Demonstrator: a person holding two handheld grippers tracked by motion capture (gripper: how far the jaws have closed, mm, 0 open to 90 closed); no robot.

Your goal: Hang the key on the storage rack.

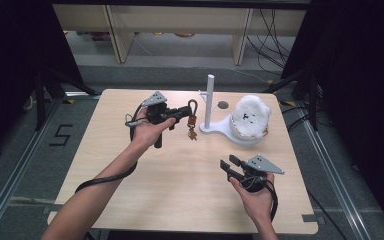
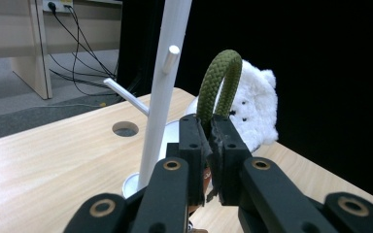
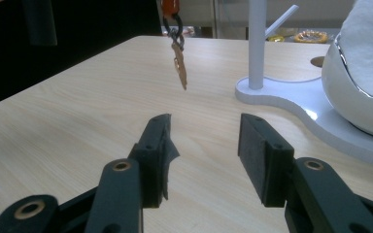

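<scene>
- My left gripper [image 1: 187, 111] has its fingers [image 2: 193, 145] clamped on the olive rope loop [image 2: 218, 80] of a keychain, held above the worktop [image 1: 180, 170].
- The brown charm [image 1: 192, 133] dangles below the loop, just beside the white peg stand [image 1: 210, 102].
- White fluffy toy [image 1: 250, 117] sits on the stand's base, right of the pole.
- My right gripper [image 1: 228, 163] hovers low near the worktop's front right, fingers [image 3: 258, 150] spread wide, holding nothing.
</scene>
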